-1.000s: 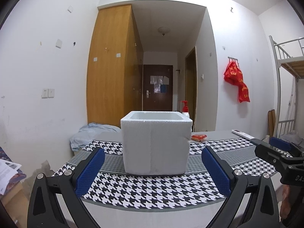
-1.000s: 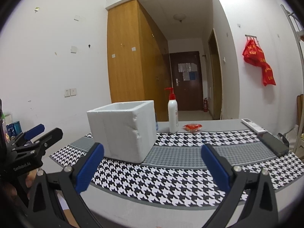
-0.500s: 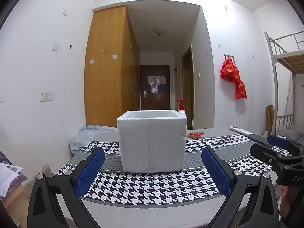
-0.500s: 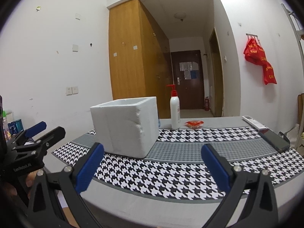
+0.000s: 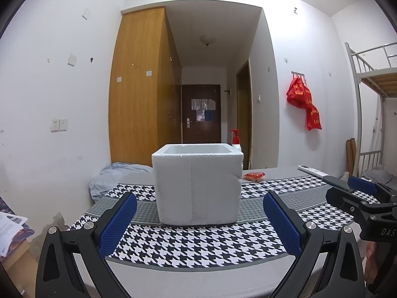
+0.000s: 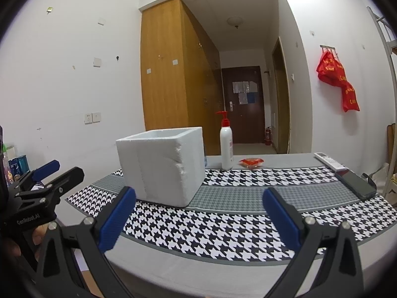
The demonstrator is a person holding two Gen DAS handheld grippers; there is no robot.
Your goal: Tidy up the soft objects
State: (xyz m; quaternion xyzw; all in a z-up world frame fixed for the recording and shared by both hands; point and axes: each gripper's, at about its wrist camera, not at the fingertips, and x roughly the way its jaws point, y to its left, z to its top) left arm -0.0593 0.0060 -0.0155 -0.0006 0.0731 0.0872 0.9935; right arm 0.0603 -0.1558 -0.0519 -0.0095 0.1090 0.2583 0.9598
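Both grippers hang wide open and empty at the near edge of the table (image 5: 198, 277). Left gripper (image 5: 199, 223) has its blue pads (image 5: 117, 223) spread to either side of the white foam box (image 5: 197, 183), touching nothing. Right gripper (image 6: 198, 219) is spread just as wide, with the box at its 11 o'clock. This box stands upright on the houndstooth cloth (image 6: 223, 228), open top up, roughly cubic, so no long axis shows. Beyond it, at 1 o'clock in the right view, stand a pump bottle (image 6: 226, 146) and a small red packet (image 6: 251, 162). A light blue cloth bundle (image 5: 116, 177) lies at 10 o'clock in the left view, at the table's far left.
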